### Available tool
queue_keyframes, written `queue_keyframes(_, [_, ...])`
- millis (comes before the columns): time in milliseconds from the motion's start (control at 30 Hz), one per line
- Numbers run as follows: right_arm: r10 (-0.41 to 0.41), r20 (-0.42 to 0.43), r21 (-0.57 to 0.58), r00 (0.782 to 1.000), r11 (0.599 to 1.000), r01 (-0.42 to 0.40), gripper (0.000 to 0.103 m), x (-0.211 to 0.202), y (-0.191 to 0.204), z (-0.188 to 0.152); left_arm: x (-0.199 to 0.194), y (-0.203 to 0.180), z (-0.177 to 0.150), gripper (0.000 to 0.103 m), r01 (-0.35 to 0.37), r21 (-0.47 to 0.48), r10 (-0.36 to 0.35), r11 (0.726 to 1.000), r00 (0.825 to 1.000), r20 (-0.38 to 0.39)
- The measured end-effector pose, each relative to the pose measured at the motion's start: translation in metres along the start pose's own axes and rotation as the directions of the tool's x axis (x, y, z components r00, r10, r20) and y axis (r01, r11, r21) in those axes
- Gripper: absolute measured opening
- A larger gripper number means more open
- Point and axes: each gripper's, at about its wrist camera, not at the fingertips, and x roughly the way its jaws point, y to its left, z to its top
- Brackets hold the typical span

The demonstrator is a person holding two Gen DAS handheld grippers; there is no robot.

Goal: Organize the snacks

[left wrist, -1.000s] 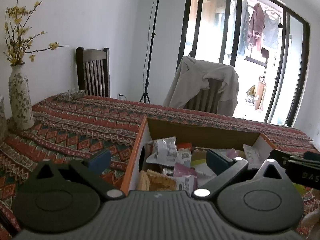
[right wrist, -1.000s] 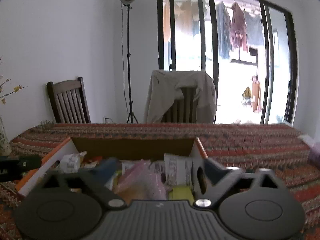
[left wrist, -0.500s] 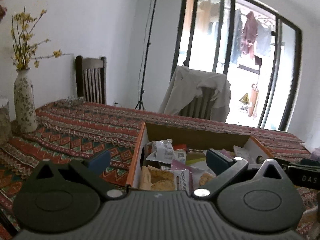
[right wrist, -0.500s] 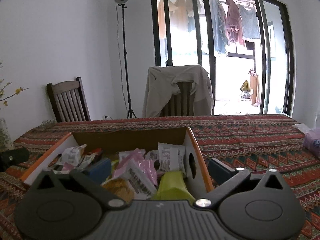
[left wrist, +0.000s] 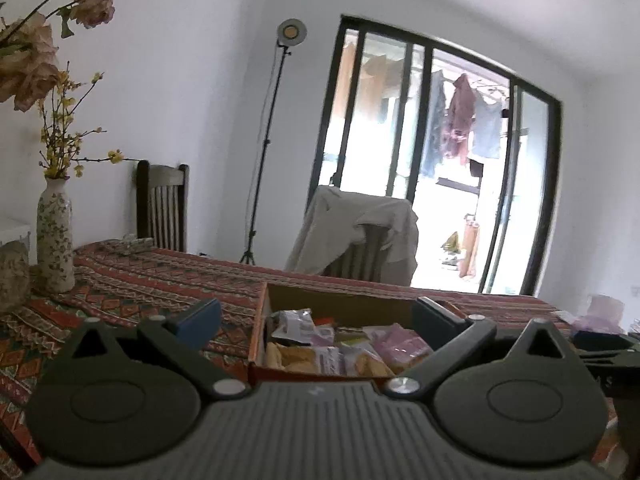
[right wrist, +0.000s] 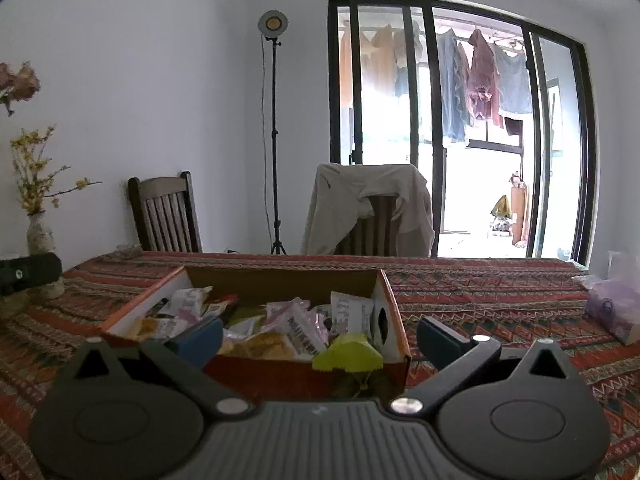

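An orange cardboard box [right wrist: 394, 322] [left wrist: 256, 332] stands on the patterned tablecloth, filled with several snack packets. Among them are a pink-and-white packet [right wrist: 302, 330], a yellow-green packet [right wrist: 347, 356] hanging over the near rim, and biscuit packs [left wrist: 298, 358]. My right gripper [right wrist: 318, 338] is open, held just in front of the box and straddling its near wall, with nothing between its fingers. My left gripper [left wrist: 316, 320] is open too, held empty before the box's left near corner. The right gripper's dark body [left wrist: 600, 346] shows at the right edge of the left wrist view.
A flowered vase [left wrist: 54, 236] with yellow sprigs stands at the table's left, beside a grey rounded object [left wrist: 12, 276]. A purple packet [right wrist: 616, 308] lies at the right. Behind the table are two wooden chairs [right wrist: 166, 212], one draped with a jacket [right wrist: 368, 208], and a lamp stand [right wrist: 274, 136].
Both grippers have drawn back and up from over the box, so the box now lies further ahead and lower in both views. Both stay open and empty.
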Motion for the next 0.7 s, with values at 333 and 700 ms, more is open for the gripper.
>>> queue_keyframes(333, [-0.001,-0.027,0.018,1.000,1.000,0.001,0.103,-0.042,0.000,-0.027,-0.038,-0.002,-0.034,0.103,-0.035,0.091,0.037,0.995,0.999,-0.022])
queue_keyframes(700, [-0.005,-0.102,0.060,0.995,0.998,0.012,0.103,-0.062,-0.010,-0.069,-0.048,-0.001,-0.068,0.103,0.001,0.103,0.014,0.995,0.990,-0.142])
